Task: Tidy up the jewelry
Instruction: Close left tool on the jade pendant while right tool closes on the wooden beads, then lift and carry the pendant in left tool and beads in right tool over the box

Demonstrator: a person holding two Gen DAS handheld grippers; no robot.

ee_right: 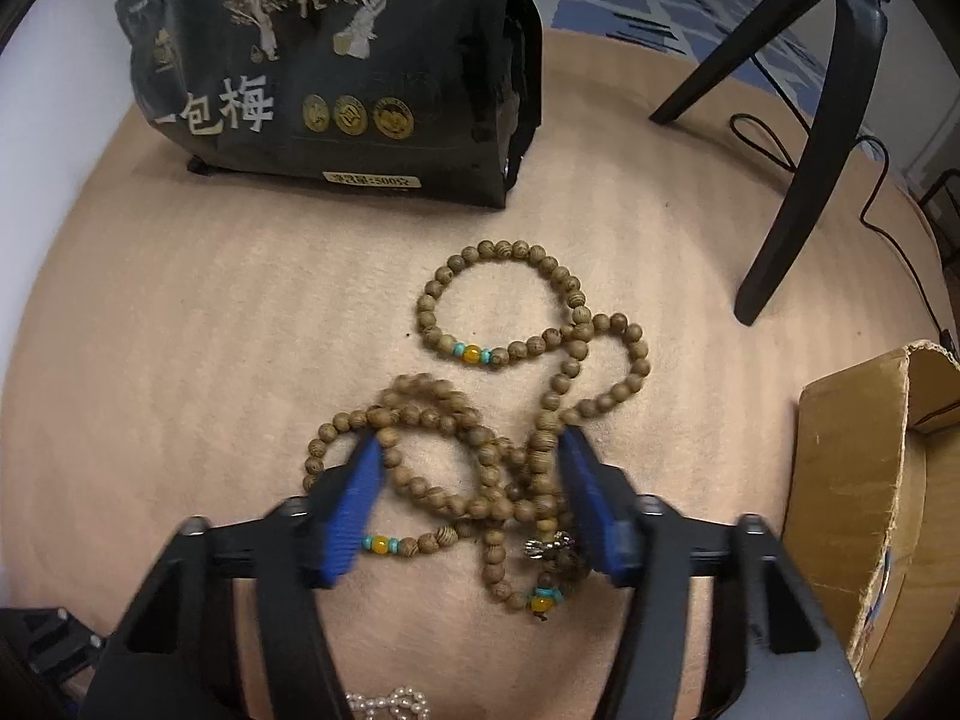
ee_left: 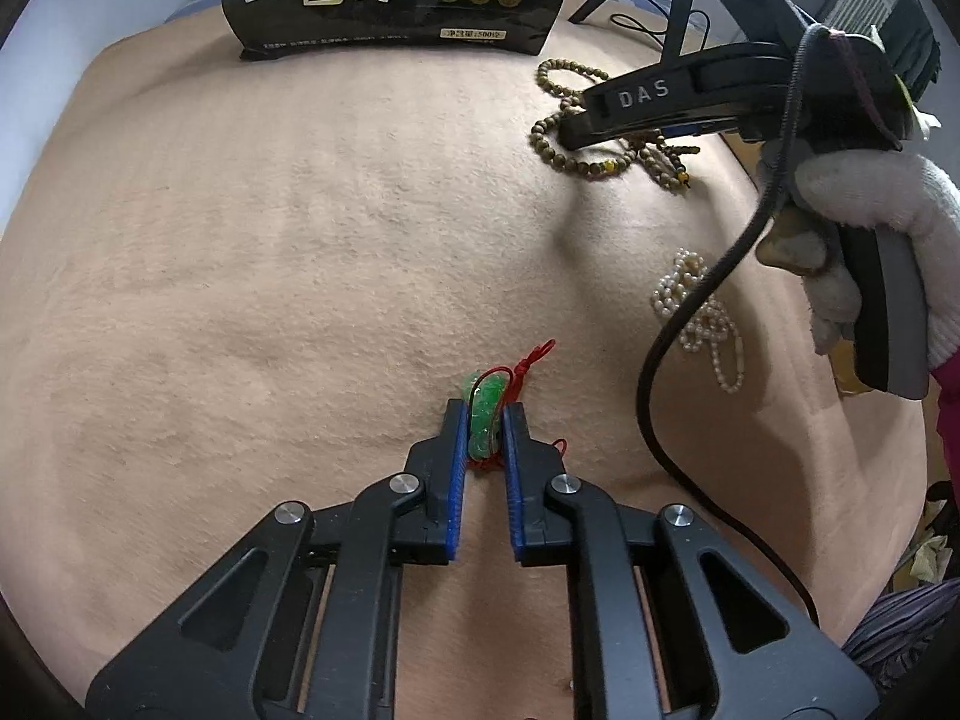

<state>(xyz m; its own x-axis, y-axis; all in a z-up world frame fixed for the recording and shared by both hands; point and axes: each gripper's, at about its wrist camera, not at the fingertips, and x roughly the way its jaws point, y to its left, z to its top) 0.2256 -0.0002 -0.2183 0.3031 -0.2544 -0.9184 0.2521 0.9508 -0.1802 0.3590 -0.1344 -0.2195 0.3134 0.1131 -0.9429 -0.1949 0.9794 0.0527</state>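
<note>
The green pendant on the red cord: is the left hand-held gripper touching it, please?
Touching. In the left wrist view the left hand-held gripper has both blue pads pressed against the sides of the green pendant, with no gap showing on either side.

The place looked like a private home, most probably a bedroom, because the working surface was a soft beige blanket (ee_right: 210,300) with small folds, not a hard table. At 12 o'clock stood a black snack bag (ee_right: 336,72) with Chinese letters, and behind it, at 1 o'clock, lay a blue patterned cloth (ee_right: 630,6) like bedding. A worn cardboard box (ee_right: 858,480) stood at 3 o'clock, and black tripod legs (ee_right: 798,180) with a cable at 2 o'clock.
</note>
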